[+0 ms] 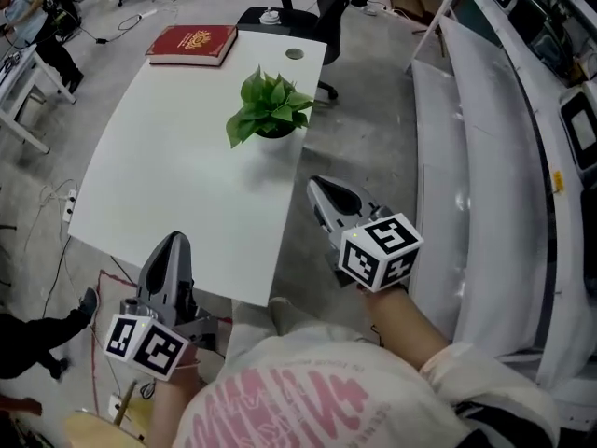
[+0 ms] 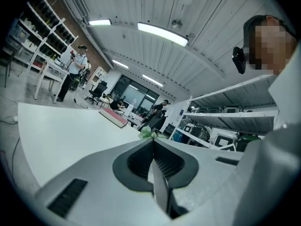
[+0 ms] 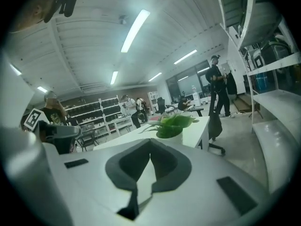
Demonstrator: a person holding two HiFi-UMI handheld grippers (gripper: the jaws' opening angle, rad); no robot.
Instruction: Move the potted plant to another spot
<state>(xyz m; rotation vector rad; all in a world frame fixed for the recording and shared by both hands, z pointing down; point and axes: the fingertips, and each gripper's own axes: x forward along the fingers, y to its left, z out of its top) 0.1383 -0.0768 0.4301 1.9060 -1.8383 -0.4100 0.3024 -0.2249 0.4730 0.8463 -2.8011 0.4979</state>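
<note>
Barely leaves (image 2: 148,133) over clenched left claw (image 2: 153,141); whole potted plant (image 3: 171,126) past clenched right claw (image 3: 149,141).

claws: 2 in your hands, left claw (image 1: 174,241) and right claw (image 1: 318,187)
marker cubes (image 1: 381,250): 2, one on each of your claws
table (image 1: 159,185): 1
potted plant (image 1: 269,110): 1
red book (image 1: 192,44): 1
chair (image 1: 278,3) at table's far end: 1

The plant (image 1: 269,108) stood on the table (image 1: 159,175), near its far right edge. A book (image 1: 191,44) lay behind it at the far left corner, with a chair (image 1: 280,12) beyond. The left gripper (image 1: 175,243) hung over the table's near edge. The right gripper (image 1: 318,188) was off its right side, above the floor. Shelves (image 1: 485,157) ran along the right.
</note>
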